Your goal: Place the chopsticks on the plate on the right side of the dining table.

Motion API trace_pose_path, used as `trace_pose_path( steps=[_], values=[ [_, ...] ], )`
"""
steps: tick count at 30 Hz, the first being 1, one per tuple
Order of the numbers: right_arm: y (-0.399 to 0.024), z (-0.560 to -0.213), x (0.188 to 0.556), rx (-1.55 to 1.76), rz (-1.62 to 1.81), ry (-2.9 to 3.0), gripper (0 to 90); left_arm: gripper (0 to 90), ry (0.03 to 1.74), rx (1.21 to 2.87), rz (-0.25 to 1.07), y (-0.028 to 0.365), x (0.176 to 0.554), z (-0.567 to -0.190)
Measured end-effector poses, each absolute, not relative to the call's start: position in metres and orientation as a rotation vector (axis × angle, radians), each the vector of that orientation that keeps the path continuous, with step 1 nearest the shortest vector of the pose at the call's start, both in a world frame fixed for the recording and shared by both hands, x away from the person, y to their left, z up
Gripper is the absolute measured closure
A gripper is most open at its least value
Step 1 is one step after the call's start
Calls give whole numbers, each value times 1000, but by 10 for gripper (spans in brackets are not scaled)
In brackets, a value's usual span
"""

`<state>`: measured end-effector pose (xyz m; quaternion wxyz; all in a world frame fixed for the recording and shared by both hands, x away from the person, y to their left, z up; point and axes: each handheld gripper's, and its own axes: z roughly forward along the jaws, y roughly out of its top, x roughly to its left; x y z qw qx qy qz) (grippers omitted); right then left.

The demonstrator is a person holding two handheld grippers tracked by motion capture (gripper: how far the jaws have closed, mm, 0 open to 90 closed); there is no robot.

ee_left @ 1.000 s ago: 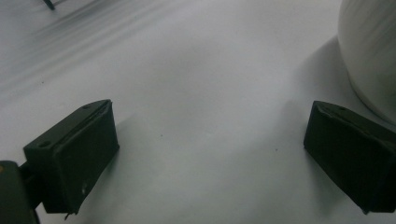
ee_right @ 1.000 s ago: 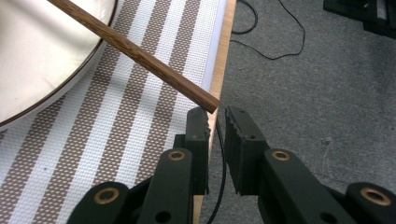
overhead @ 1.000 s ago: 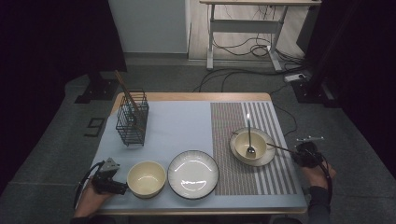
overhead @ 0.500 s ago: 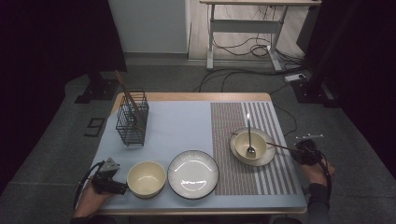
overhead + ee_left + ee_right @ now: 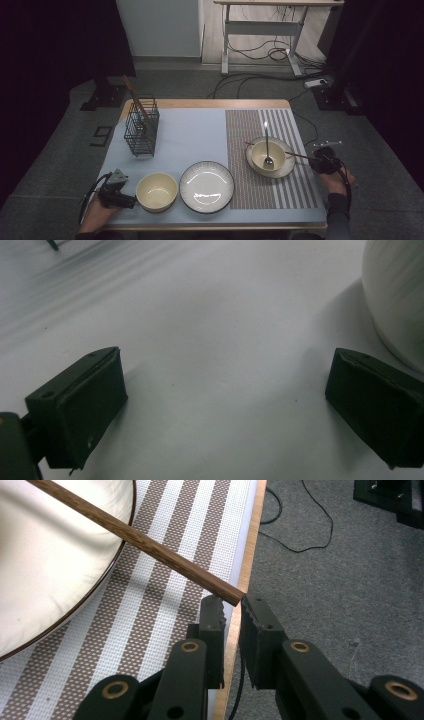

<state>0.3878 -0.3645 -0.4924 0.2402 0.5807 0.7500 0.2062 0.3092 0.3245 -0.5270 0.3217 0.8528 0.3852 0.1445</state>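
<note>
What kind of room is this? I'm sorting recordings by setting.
Probably a lab or studio staged as a dining table, not a home kitchen: a table set with a plate and bowls, a desk frame and loose cables on grey carpet behind.

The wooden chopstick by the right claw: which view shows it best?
The right gripper view: the chopstick fills the frame, its end at the claw tips. The high view shows it as a thin line across the plate rim.
</note>
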Motion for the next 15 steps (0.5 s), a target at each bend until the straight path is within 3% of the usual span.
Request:
trace_pose_path(
  steps=[15],
  values=[
    [-366, -494, 399, 1589, 536, 2035, 790, 25, 1012, 2240, 379, 324, 309, -527]
  ],
)
